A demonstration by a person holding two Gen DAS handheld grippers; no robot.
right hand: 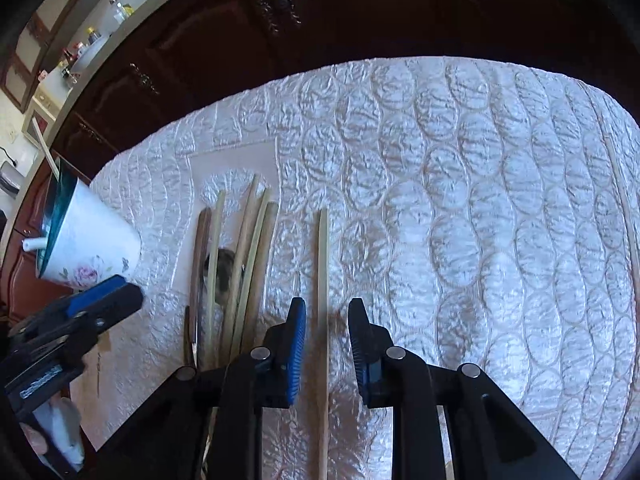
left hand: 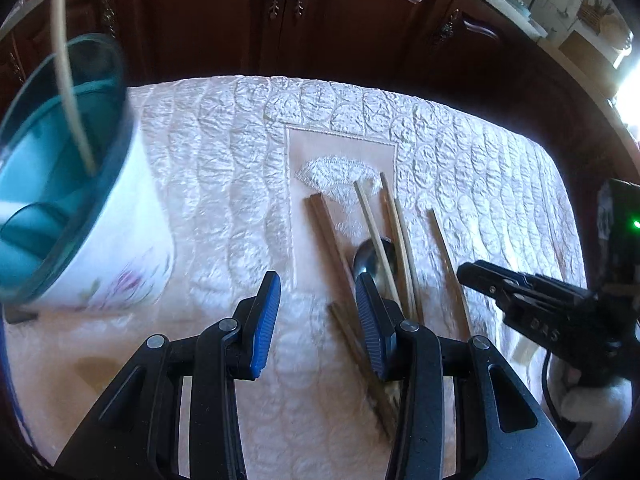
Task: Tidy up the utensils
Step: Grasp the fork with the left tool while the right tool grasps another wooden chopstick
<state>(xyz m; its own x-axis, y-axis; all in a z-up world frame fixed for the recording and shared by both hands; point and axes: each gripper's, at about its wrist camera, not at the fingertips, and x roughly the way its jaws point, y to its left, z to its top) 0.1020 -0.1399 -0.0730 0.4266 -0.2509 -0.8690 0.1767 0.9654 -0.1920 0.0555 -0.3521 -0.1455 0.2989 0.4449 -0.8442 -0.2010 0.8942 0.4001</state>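
Observation:
A white floral mug with a teal inside stands at the left and holds one pale chopstick. Several loose chopsticks and a metal spoon lie bunched on the quilted cloth. My left gripper hangs open over the left side of that bunch, its right finger above the spoon and nothing gripped. A single pale chopstick lies apart to the right. My right gripper straddles it, with a gap showing between each pad and the stick.
The white quilted cloth covers the table and stretches bare to the right. Dark wooden cabinet doors stand beyond the far edge. A white-gloved hand holds the right gripper, close beside the left one.

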